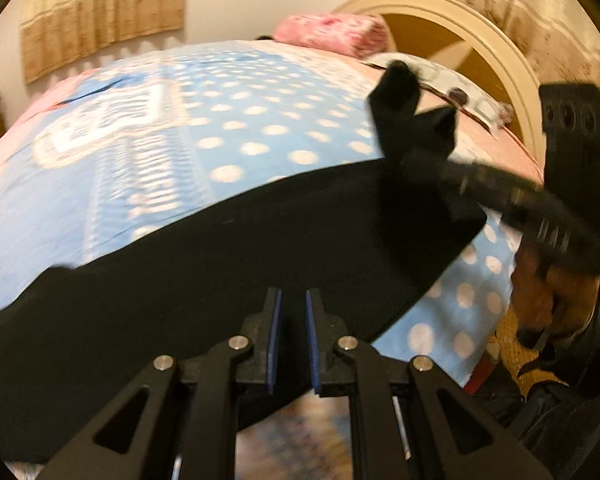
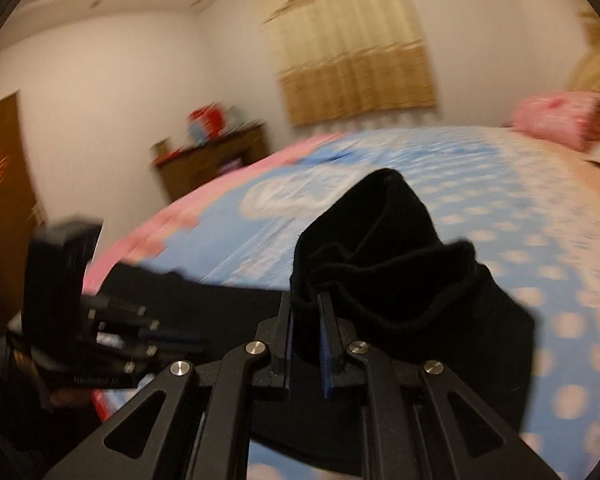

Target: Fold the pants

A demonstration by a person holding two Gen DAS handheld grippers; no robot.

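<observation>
pants (image 1: 228, 264): 1 | grippers: 2, left gripper (image 1: 293, 300), right gripper (image 2: 305, 300) | pink pillow (image 1: 332, 34): 1 | curtains (image 1: 100, 8): 2 | wooden cabinet (image 2: 216, 160): 1 | bed (image 1: 260, 120): 1

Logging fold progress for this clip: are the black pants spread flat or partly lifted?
Partly lifted. Most of the pants lie flat on the bed, but the right hand-held gripper pinches one end, raised and bunched.
</observation>
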